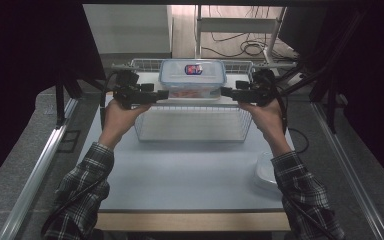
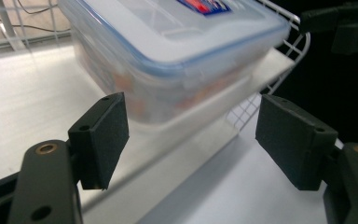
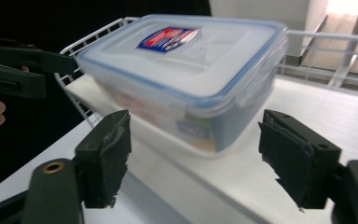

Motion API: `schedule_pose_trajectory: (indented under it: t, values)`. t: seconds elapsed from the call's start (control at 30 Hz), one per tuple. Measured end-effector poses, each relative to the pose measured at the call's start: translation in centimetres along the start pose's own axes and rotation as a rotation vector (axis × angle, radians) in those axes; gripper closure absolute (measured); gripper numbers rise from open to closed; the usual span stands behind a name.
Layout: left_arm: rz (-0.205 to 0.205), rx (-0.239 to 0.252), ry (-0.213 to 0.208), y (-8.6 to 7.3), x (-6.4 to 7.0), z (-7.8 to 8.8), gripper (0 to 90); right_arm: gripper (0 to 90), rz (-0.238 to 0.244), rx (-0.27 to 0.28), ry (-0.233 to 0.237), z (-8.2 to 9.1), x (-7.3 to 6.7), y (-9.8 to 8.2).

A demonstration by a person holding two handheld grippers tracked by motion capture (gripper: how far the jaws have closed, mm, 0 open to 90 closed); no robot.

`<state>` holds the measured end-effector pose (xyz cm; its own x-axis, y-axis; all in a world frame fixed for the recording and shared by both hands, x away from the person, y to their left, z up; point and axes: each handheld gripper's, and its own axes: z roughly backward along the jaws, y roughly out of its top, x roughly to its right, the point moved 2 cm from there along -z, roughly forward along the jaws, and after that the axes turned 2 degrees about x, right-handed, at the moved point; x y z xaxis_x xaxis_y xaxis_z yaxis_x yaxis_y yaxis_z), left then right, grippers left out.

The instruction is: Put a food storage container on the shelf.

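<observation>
A clear plastic container (image 1: 192, 79) with a blue-rimmed lid and a red and blue label stands on a white surface at the back of a white wire basket (image 1: 192, 131). My left gripper (image 1: 162, 95) is at the container's left end, open, its pads apart just short of the box (image 2: 168, 46). My right gripper (image 1: 226, 92) is at the right end, also open, with the container (image 3: 186, 70) ahead of its pads. Neither gripper (image 2: 191, 140) (image 3: 193, 154) holds anything. Orange contents show blurred through the wall.
The basket sits at the far end of a pale mat (image 1: 180, 175). A white round lid or dish (image 1: 266, 172) lies at the mat's right front edge. Metal rails (image 1: 40, 165) run along both sides. Cables (image 1: 250, 47) lie on the floor behind.
</observation>
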<state>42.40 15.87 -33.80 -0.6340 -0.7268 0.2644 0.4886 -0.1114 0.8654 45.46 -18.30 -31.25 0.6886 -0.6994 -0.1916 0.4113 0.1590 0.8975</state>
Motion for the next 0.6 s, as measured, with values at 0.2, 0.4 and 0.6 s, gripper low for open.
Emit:
schedule_pose_trajectory:
  t: [0.2,0.4,0.6]
  values:
    - [-0.037,-0.019,-0.014,-1.6,1.5,0.5,21.0,18.1,0.044,-0.011,0.012,0.3,-0.9,-1.5]
    - [-0.069,-0.041,-0.029,-3.3,2.8,0.8,19.0,13.1,0.071,-0.02,0.022,1.0,-1.8,-3.2]
    - [-0.092,-0.065,-0.05,-5.6,4.0,0.9,18.5,9.9,0.107,-0.027,0.031,2.0,-2.6,-5.4]
